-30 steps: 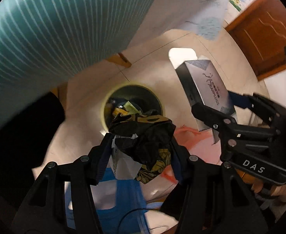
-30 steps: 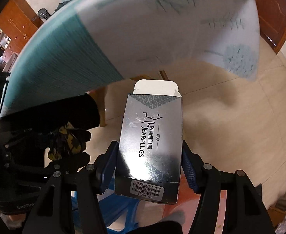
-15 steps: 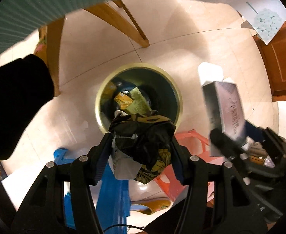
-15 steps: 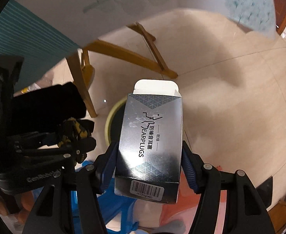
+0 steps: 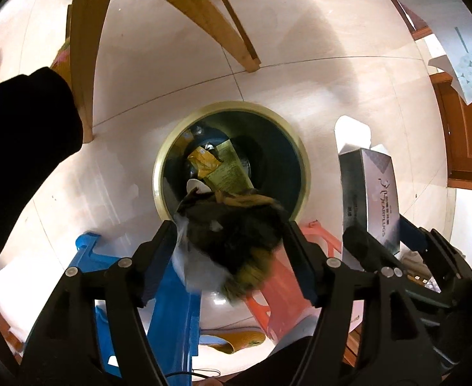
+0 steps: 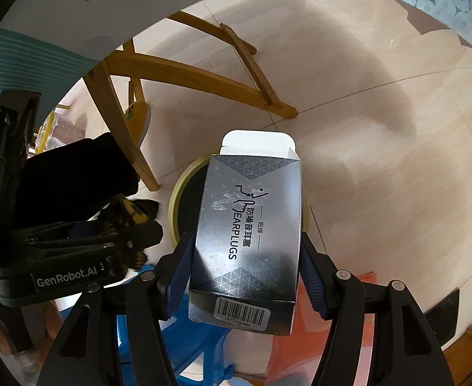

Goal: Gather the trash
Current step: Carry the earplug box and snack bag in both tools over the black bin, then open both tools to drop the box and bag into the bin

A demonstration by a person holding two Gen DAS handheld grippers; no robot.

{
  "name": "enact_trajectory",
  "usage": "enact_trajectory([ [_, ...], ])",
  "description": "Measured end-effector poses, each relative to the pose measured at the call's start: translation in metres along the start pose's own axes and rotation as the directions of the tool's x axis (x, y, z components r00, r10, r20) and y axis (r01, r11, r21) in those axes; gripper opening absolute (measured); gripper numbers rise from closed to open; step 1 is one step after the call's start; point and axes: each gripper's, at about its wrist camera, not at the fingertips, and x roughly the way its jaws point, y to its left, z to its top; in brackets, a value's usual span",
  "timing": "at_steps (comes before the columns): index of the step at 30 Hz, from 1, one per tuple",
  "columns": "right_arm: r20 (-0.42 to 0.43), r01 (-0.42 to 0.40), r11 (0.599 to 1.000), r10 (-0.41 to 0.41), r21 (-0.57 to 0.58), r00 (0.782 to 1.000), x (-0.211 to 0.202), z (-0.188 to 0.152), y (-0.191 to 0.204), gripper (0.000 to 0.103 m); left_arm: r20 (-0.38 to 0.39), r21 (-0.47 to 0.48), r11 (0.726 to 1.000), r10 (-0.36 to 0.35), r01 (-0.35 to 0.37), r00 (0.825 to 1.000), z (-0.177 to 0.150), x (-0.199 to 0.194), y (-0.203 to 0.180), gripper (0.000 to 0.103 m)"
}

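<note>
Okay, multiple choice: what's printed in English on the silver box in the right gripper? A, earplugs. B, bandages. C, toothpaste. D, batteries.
A: the silver box clamped in the right gripper reads EARPLUGS down its face, above a barcode.

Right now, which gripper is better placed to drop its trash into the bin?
Left. The left gripper, jaws opening around the crumpled wrapper, hangs over the bin mouth. The right gripper grips the earplugs box beside the rim.

"EARPLUGS" and "rs10mgreen" on silver box (image 6: pixel 248 241), "GenRobot.AI" on left tongs (image 6: pixel 139 225)
</note>
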Motion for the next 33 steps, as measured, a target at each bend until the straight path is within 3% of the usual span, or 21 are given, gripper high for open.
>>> enact_trajectory([
  [5, -0.002, -0.006, 1.0, 0.006, 0.025, 1.0, -0.003, 0.002, -0.003, 0.063, -0.022, -0.025, 1.0, -0.019, 0.018, 1.0, 0.001, 0.006, 0.008, 0.076],
  [21, -0.05, -0.089, 0.996, 0.089, -0.004, 0.995, 0.008, 0.013, 0.021, 0.069, -0.039, -0.104, 0.994, 0.016, -0.02, 0.999, -0.012, -0.001, 0.04, 0.077],
  [33, 0.003, -0.035, 0.997, 0.035, -0.067, 0.999, -0.014, 0.012, 0.042, 0.07, -0.03, -0.124, 0.992, 0.01, -0.014, 0.999, -0.018, -0.019, 0.044, 0.077],
])
